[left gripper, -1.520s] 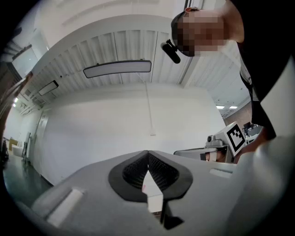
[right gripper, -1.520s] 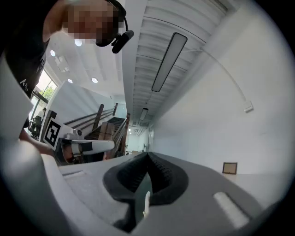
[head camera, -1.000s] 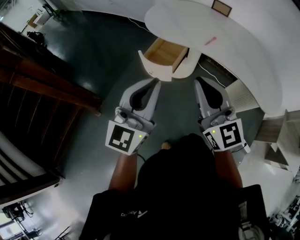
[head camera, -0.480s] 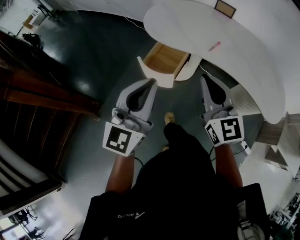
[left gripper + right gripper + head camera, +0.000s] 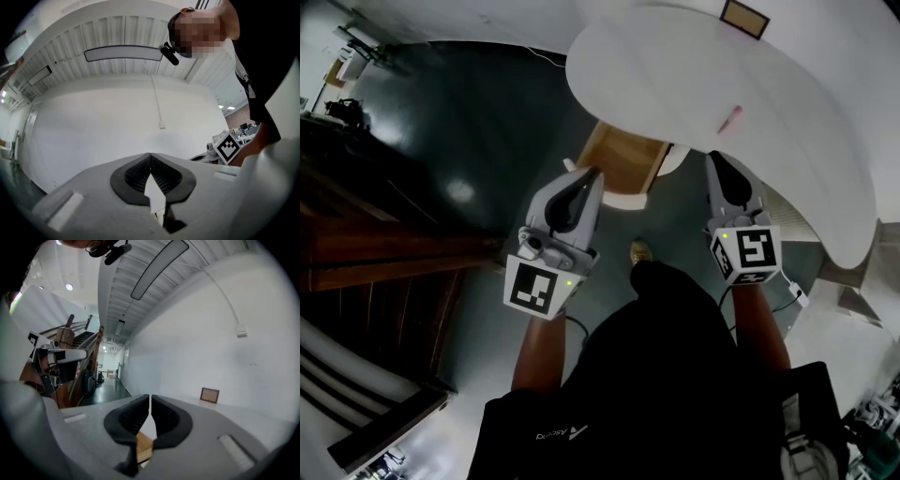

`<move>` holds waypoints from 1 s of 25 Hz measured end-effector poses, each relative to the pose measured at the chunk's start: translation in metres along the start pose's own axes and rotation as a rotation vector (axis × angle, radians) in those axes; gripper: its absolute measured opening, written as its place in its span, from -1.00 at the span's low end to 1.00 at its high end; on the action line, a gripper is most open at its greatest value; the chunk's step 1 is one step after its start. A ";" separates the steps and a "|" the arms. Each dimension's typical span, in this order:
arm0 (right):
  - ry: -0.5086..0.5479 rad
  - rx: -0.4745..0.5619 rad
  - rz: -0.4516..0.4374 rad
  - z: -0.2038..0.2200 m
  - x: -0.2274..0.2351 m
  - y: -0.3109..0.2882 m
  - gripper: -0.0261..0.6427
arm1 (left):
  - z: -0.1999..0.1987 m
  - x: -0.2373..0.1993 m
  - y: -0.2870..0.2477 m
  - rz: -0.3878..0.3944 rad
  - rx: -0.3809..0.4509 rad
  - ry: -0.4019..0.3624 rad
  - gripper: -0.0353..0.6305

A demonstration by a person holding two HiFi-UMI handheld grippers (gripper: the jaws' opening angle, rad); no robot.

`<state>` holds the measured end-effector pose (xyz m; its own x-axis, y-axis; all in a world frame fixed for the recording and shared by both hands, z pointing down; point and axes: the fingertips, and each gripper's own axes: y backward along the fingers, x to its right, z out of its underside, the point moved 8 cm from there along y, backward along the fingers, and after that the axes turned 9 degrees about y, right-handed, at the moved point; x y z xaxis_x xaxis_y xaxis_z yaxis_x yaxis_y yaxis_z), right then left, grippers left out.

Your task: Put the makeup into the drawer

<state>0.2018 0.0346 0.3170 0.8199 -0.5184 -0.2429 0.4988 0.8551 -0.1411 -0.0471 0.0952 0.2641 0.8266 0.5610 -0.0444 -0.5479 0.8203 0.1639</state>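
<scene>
Nearing the open drawer (image 5: 623, 161), I have brought both grippers closer. Left gripper (image 5: 587, 178) is pressed together and empty; right gripper (image 5: 719, 161) has just cracked open, empty. Makeup (image 5: 729, 119) lies on the tabletop (image 5: 675, 56), right of the drawer, ungrasped.

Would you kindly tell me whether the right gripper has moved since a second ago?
Yes. The right gripper has advanced toward the white table, closer to the pink makeup there; its jaws have just been opening slightly, nothing between them.
</scene>
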 end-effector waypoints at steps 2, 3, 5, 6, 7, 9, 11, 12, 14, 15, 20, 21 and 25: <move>-0.002 -0.034 0.017 0.005 0.012 -0.022 -0.88 | 0.003 -0.018 -0.017 0.008 -0.009 0.005 -0.86; -0.005 -0.049 0.027 0.007 0.017 -0.032 -0.87 | 0.004 -0.027 -0.025 0.012 -0.014 0.005 -0.86; -0.017 -0.076 0.050 0.013 0.028 -0.051 -0.86 | 0.006 -0.041 -0.039 0.023 -0.022 0.003 -0.86; -0.025 -0.090 0.063 0.016 0.034 -0.060 -0.85 | 0.008 -0.047 -0.047 0.030 -0.025 0.002 -0.86; -0.033 -0.105 0.078 0.020 0.040 -0.069 -0.84 | 0.009 -0.053 -0.054 0.038 -0.028 0.001 -0.86; -0.051 -0.140 0.110 0.028 0.050 -0.083 -0.82 | 0.013 -0.064 -0.066 0.051 -0.037 0.001 -0.86; -0.070 -0.178 0.148 0.037 0.060 -0.096 -0.80 | 0.015 -0.077 -0.077 0.064 -0.041 0.007 -0.86; -0.079 -0.198 0.170 0.041 0.064 -0.102 -0.78 | 0.015 -0.083 -0.083 0.073 -0.041 0.010 -0.86; -0.093 -0.240 0.220 0.051 0.072 -0.114 -0.76 | 0.017 -0.097 -0.092 0.096 -0.040 0.016 -0.86; -0.097 -0.264 0.246 0.057 0.075 -0.120 -0.74 | 0.019 -0.103 -0.097 0.110 -0.040 0.023 -0.86; -0.128 -0.411 0.366 0.099 0.093 -0.150 -0.67 | 0.030 -0.128 -0.107 0.178 -0.065 0.060 -0.86; -0.148 -0.442 0.390 0.108 0.097 -0.155 -0.65 | 0.032 -0.132 -0.107 0.187 -0.074 0.063 -0.86; -0.236 -0.550 0.477 0.139 0.115 -0.168 -0.60 | 0.042 -0.147 -0.107 0.201 -0.108 0.081 -0.86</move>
<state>0.2515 -0.1694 0.4463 0.9806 -0.0272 -0.1943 -0.0848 0.8343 -0.5447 -0.1042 -0.0796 0.2947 0.6886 0.7181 -0.1011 -0.7149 0.6956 0.0711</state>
